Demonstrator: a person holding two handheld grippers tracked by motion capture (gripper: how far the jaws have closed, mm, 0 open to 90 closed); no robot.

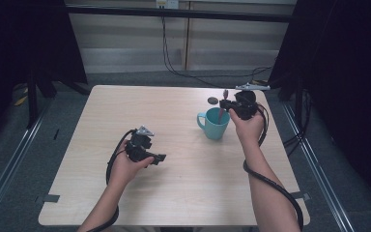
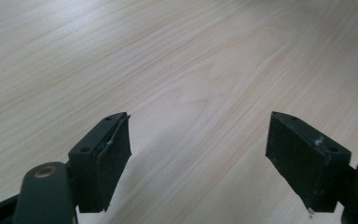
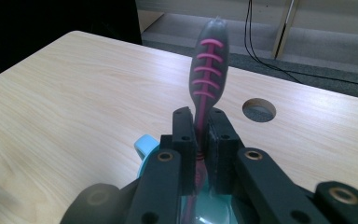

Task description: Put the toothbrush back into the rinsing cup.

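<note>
Clamped in the right tool (image 3: 200, 154) is a toothbrush (image 3: 209, 65) — pink-ribbed handle up, lower end inside the teal mug (image 1: 215, 124) on the bench (image 1: 183, 193). Left tool (image 2: 198, 154) hangs wide open, holding nothing — well apart from the mug.

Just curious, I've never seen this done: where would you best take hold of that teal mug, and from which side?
Probably the handle, approached from the mug's left. It sticks out toward the open middle of the table, where the left gripper waits open, while the right gripper, holding the toothbrush, crowds the rim.
</note>
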